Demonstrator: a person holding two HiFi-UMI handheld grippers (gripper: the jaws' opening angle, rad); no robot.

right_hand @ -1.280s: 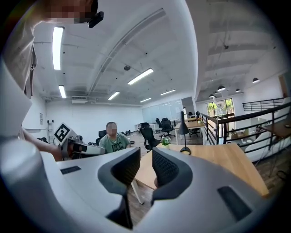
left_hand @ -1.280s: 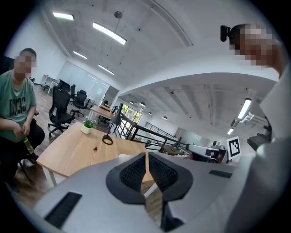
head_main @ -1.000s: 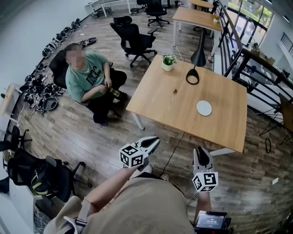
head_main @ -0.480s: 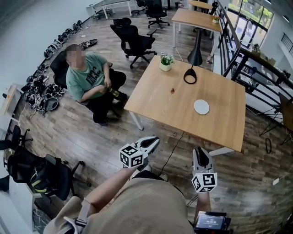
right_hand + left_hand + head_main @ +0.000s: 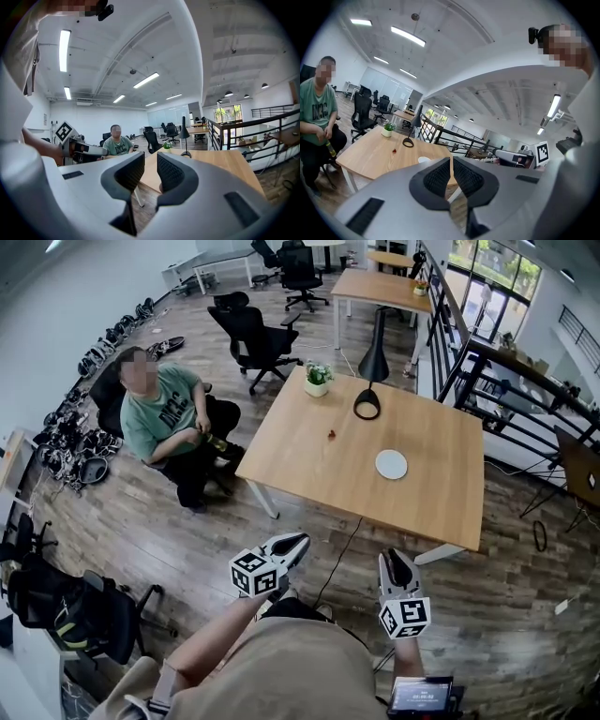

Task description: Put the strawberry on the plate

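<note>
While the person stands back from the near edge of the tabletop (image 5: 309, 474), both grippers are held out in front of the chest over the wooden floor (image 5: 178, 521), side by side and well apart. The left gripper (image 5: 296, 541) points up and to the right in the head view, toward the near tabletop edge, tilted only a little below level. Its marker cube (image 5: 251, 575) sits just behind the jaws, and the bare left forearm (image 5: 211, 638) runs down from it toward the body. In the left gripper view its jaws are closed, with only a thin slit between the pads (image 5: 440, 176) and nothing in it.

The right gripper (image 5: 393, 557) points almost straight ahead at the tabletop's near right part, also close to level. Its cube (image 5: 404, 616) is nearest the camera. Its jaws are drawn together and hold nothing; past them the right gripper view shows only floor and tabletop.

Neither gripper reaches the tabletop. The strawberry (image 5: 331, 434) lies on the wood toward the far side, well apart from both grippers. The plate (image 5: 392, 464), white and bare, sits to the right of it and a little nearer the person, apart from the fruit. A black lamp (image 5: 367, 407) and a small potted plant (image 5: 318, 377) stand beyond the strawberry at the far edge. A seated person (image 5: 155, 413) is off to the left of the tabletop.
</note>
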